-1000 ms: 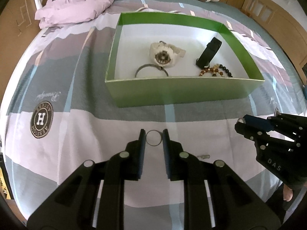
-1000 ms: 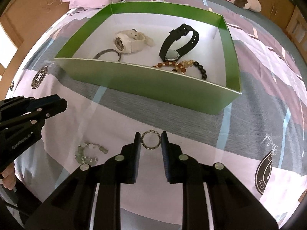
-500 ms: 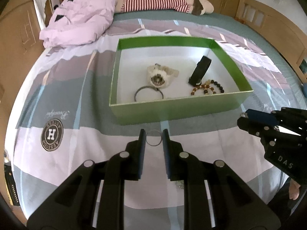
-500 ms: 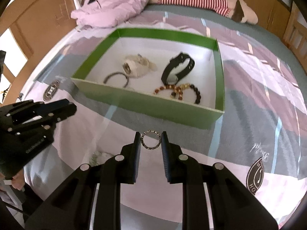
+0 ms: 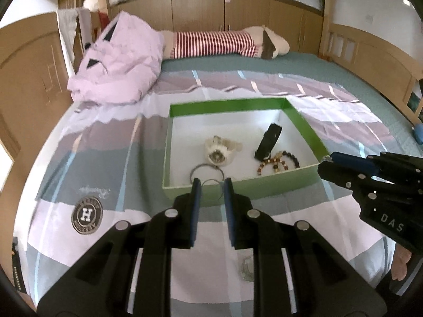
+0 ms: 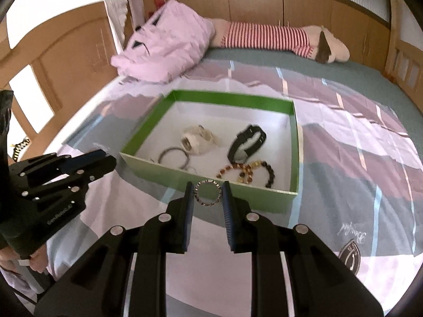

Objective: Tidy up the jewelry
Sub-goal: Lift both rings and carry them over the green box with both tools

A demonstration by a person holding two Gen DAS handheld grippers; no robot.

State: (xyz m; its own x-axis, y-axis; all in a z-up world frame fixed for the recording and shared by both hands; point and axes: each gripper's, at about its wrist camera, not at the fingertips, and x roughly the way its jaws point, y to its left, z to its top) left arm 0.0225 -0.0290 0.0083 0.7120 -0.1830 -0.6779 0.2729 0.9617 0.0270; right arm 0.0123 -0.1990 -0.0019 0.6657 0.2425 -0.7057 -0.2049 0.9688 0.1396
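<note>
A green box (image 5: 239,193) (image 6: 208,185) with a white floor lies on the bed. In it are a white watch (image 5: 220,150) (image 6: 197,138), a black watch (image 5: 268,140) (image 6: 246,142), a bead bracelet (image 5: 277,162) (image 6: 247,171) and a dark bangle (image 5: 203,171) (image 6: 173,157). My left gripper (image 5: 212,187) is shut on a thin silver ring (image 5: 211,182), held above the bed at the box's near wall. My right gripper (image 6: 207,194) is shut on a studded silver ring (image 6: 208,193), held near the box's front edge. A silver chain (image 5: 247,268) lies on the sheet below my left gripper.
A pink quilt (image 5: 119,63) (image 6: 164,50) and a striped plush toy (image 5: 219,43) (image 6: 277,38) lie at the far end of the bed. Wooden bed rails (image 5: 370,52) and cabinets surround it. The sheet has a round H logo (image 5: 86,214).
Both grippers have risen well above the bed with their rings held, so the box looks smaller and farther. The silver chain has stayed on the sheet.
</note>
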